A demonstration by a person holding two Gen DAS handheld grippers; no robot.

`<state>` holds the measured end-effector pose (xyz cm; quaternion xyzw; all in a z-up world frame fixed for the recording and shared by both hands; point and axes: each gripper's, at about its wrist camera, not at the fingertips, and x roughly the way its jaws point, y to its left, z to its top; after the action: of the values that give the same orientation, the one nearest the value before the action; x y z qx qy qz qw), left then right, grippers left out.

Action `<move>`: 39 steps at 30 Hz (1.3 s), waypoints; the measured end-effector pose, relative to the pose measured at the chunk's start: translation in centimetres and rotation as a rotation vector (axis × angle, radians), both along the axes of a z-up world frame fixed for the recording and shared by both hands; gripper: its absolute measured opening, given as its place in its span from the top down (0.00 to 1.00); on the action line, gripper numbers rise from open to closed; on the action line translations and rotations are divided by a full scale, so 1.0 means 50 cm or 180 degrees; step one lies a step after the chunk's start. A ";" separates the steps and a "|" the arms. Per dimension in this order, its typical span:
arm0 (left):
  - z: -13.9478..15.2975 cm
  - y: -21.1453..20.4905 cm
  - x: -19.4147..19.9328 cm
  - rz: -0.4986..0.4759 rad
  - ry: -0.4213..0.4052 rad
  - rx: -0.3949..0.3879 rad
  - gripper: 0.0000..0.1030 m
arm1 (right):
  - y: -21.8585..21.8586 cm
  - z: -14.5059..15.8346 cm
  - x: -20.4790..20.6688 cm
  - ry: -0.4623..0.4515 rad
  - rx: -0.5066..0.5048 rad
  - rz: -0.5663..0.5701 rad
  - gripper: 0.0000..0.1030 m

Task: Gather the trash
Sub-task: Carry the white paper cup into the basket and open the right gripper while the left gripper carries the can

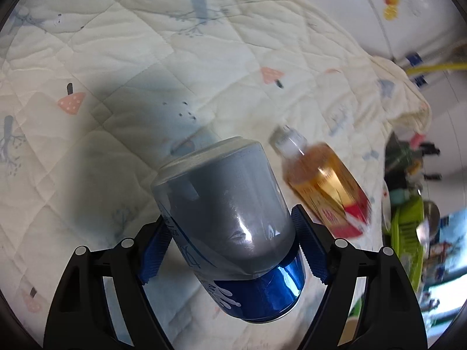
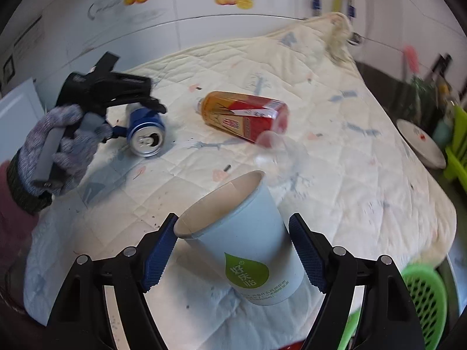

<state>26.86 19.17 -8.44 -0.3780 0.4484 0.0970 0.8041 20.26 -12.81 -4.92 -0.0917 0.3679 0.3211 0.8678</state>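
While my two grippers work over it, the biggest thing before me is the cream quilt (image 2: pixel 335 157), printed with small trees and pink mushrooms, spread over the desk from the near edge to the tiled wall (image 2: pixel 204 23) at the far side. Off the right edge of the quilt sit a green basket (image 2: pixel 426 294), near, and a round white plate (image 2: pixel 420 143) farther back.

On the quilt, toward the far middle, a plastic bottle (image 2: pixel 242 115) of amber drink lies on its side, cap end pointing left, red label to the right. It is well apart from both grippers. Just near it a clear plastic cup (image 2: pixel 280 151) shows as a faint blur; I cannot tell how it sits.

My right gripper (image 2: pixel 233 248) has a white paper cup (image 2: pixel 242 239) with a green drop logo between its blue pads. The cup tilts, mouth pointing far and left. Its jaws stand wide, with a gap visible by the right pad, so I cannot tell whether they hold the cup.

My left gripper (image 1: pixel 230 250), held in my gloved hand (image 2: pixel 58 148) at the left, is closed on a blue and silver can (image 1: pixel 233 227), blue pads pressing both sides. In the right wrist view the can (image 2: pixel 146 131) is tipped, its opened top facing near, close over the quilt.
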 end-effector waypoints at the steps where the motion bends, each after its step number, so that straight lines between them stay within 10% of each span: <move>1: 0.008 -0.013 -0.007 -0.0099 -0.0013 0.0041 0.25 | -0.009 0.002 -0.005 0.0005 0.0034 -0.0046 0.28; 24: 0.105 -0.383 -0.084 -0.1655 -0.0417 0.0127 0.24 | -0.437 -0.061 -0.110 0.0289 0.0146 -0.1874 0.28; 39: 0.106 -0.601 -0.079 -0.2304 -0.0397 0.0249 0.24 | -0.517 -0.124 -0.111 0.0553 0.0694 -0.2024 0.23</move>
<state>22.91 -10.90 -3.14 -0.1690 0.4992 -0.1999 0.8260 14.71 -38.64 -11.10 0.1485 0.4141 0.0786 0.8946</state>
